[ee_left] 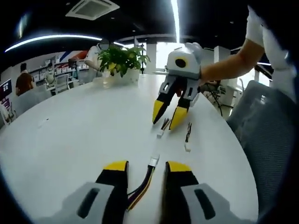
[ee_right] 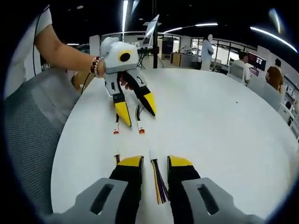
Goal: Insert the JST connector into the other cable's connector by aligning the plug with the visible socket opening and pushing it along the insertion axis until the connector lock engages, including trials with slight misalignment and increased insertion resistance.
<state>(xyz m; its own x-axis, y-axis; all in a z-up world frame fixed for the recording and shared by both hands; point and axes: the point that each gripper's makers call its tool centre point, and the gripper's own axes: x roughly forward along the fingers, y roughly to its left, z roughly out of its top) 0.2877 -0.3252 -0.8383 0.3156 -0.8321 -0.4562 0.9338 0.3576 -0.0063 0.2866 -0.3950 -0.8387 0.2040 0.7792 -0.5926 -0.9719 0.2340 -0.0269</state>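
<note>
On the white table [ee_left: 79,135] lies a cable of coloured wires ending in a white connector [ee_left: 153,161], between the jaws of my left gripper [ee_left: 147,167], which is open around it. Across the table, my right gripper [ee_left: 167,119] is open over a second cable with a white connector [ee_left: 161,131]. In the right gripper view, that striped cable [ee_right: 159,184] runs between the jaws of my right gripper [ee_right: 155,162], its connector [ee_right: 153,155] pointing forward. My left gripper [ee_right: 138,112] is open there, with a dark cable and its connector [ee_right: 141,131] below the tips.
A spare dark cable with a white connector [ee_left: 187,146] lies right of the right gripper. Another small connector [ee_right: 116,131] rests on the table. A potted plant [ee_left: 122,59] stands at the far edge. A grey mesh chair [ee_left: 266,135] borders the table. People sit in the background.
</note>
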